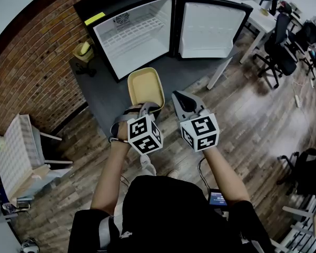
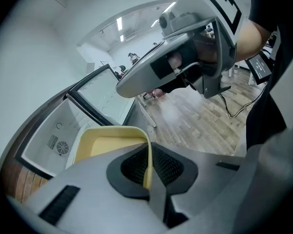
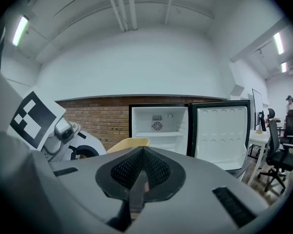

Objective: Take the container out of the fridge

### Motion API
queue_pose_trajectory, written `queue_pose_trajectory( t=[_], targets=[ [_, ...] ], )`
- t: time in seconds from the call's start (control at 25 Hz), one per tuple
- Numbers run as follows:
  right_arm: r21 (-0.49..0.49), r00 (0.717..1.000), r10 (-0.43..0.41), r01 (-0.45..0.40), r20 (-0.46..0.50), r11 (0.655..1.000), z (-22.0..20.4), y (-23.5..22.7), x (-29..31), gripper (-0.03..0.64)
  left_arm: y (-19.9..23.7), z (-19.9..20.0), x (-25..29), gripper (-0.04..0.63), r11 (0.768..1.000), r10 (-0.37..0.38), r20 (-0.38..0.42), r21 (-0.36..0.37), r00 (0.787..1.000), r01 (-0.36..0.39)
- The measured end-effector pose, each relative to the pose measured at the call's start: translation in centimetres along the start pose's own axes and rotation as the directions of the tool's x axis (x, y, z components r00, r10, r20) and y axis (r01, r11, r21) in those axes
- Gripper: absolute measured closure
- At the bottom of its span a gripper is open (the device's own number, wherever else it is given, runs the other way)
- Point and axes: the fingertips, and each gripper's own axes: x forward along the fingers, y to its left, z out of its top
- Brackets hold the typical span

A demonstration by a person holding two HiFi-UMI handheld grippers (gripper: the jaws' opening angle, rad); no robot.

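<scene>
In the head view the pale yellow container (image 1: 145, 86) hangs empty in front of the open black mini fridge (image 1: 131, 36). My left gripper (image 1: 142, 108) is shut on the near rim of it. The left gripper view shows that rim pinched between the pads, with the container (image 2: 107, 143) reaching out ahead of the left gripper (image 2: 147, 172). My right gripper (image 1: 185, 103) floats just to the right of the container, apart from it, shut on nothing. In the right gripper view the right gripper (image 3: 139, 179) has its pads together, and the container's edge (image 3: 129, 143) peeks up at the left.
The fridge stands on a dark low table (image 1: 189, 75) against a brick wall, its door (image 1: 208, 30) swung wide to the right, and its white shelves are bare. A yellow object (image 1: 84, 50) lies left of the fridge. An office chair (image 1: 279, 57) and a white desk (image 1: 258, 15) stand at right.
</scene>
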Motion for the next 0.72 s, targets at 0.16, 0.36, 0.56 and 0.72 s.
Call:
queue_pose_trajectory(
  t=[0.16,0.36,0.56,0.72],
  targets=[
    [-0.002,1.0,0.004,-0.004,0.004,1.0,0.0,0.2,-0.9,0.577,-0.7,0.5,-0.6,0.568,1.0,0.001,0.005,-0.009,1.0,-0.001],
    [0.001,1.0,-0.001,0.001,0.007,1.0,0.0,0.2,-1.3,0.577,-1.2,0.7,-0.9,0.568,1.0,0.012,0.0,0.005,1.0,-0.012],
    [-0.001,1.0,-0.001,0.001,0.007,1.0,-0.3,0.4,-1.7,0.577,-1.6,0.9,-1.1,0.568,1.0,0.016,0.0,0.012,1.0,-0.016],
    [-0.002,1.0,0.002,-0.002,0.006,1.0,-0.2,0.5,-2.1,0.577,-1.6,1.0,-1.3,0.568,1.0,0.019,-0.002,0.012,1.0,-0.019]
  ],
)
